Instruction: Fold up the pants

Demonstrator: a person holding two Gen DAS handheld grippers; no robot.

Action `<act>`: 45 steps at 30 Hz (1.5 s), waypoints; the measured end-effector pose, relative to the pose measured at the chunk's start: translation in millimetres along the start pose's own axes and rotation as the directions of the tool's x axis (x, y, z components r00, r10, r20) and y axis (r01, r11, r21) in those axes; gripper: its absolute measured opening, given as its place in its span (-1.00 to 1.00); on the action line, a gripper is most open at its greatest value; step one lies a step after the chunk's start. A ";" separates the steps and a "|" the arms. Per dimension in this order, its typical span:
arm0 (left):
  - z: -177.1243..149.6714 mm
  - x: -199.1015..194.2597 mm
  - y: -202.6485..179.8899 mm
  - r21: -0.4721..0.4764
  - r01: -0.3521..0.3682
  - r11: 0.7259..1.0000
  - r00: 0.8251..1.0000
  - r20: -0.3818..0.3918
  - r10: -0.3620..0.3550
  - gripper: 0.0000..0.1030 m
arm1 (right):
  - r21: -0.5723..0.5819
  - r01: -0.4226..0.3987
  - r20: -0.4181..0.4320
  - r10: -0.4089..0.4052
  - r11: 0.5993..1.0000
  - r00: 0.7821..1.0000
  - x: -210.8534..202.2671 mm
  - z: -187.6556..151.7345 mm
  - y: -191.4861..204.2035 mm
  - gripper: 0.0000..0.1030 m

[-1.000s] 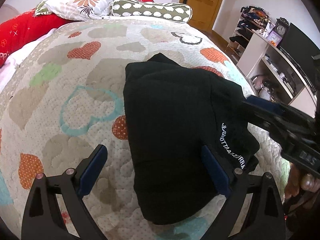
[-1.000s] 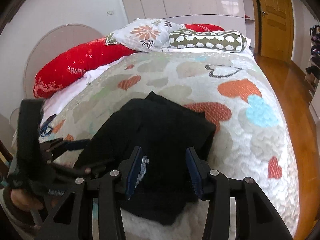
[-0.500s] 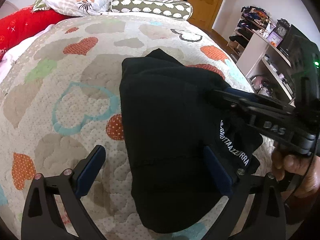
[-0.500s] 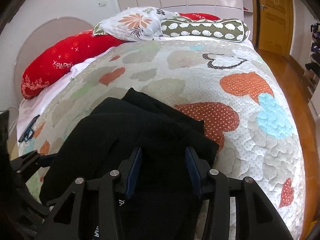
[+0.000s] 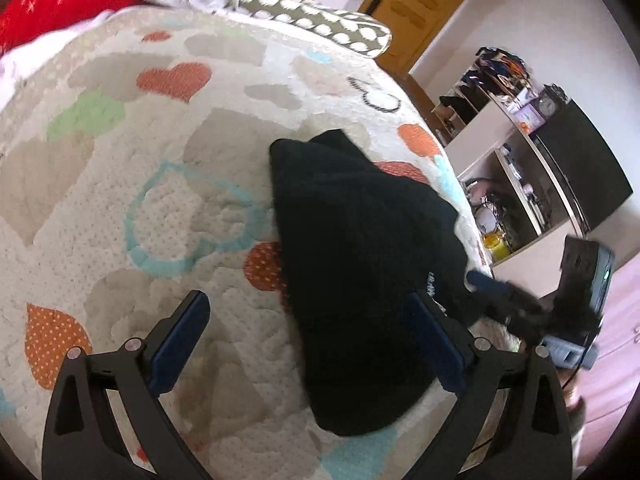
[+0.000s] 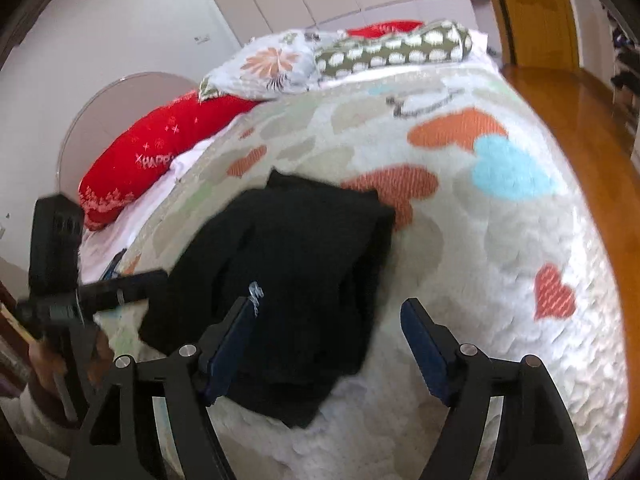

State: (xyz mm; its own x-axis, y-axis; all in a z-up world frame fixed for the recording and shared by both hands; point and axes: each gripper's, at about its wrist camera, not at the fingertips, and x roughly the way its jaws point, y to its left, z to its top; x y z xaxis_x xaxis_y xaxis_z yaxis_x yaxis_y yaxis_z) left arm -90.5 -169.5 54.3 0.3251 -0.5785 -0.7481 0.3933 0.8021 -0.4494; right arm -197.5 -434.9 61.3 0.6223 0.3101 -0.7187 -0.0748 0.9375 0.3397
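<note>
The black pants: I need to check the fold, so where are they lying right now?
The black pants lie folded on the heart-patterned quilt near the bed's foot edge, right of centre in the left wrist view, with neither open gripper holding them.

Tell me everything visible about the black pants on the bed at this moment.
The black pants look like soft, thick knit fabric, folded into a compact bundle several layers deep. Small white lettering shows near one edge. They lie flat on the heart-patterned quilt, close to the bed's near edge. Both the left gripper and right gripper are open; neither holds them.

Both wrist views overlook pants (image 5: pixel 360 264) nearby.
</note>
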 end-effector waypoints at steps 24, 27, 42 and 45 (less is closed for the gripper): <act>45.7 -9.1 -7.8 0.123 0.010 0.992 0.999 0.038 -0.015 0.05 | -0.067 -0.182 0.106 0.189 0.981 0.976 16.5 39.1 51.0 -0.32; 60.8 -19.9 4.1 0.118 -0.023 0.993 0.997 0.070 0.015 0.05 | -0.090 -0.201 0.123 0.211 0.975 0.970 26.6 57.2 64.4 -0.32; 71.1 17.7 109.5 -0.108 -0.008 0.994 1.000 -0.019 0.006 0.32 | -0.056 -0.101 0.014 0.102 0.993 0.995 110.3 78.7 61.1 -0.38; 69.4 13.5 105.1 -0.089 -0.047 0.995 0.999 -0.020 0.046 0.34 | -0.106 -0.051 0.041 0.056 0.993 0.998 94.4 83.7 72.5 -0.37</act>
State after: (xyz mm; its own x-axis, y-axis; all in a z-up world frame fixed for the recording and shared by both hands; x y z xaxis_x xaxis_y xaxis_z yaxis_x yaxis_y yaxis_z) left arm 15.0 -103.3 30.8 0.3253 -0.5382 -0.7775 0.2994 0.8385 -0.4552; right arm -79.0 -350.9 68.9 0.6488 0.3551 -0.6730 -0.1888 0.9319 0.3097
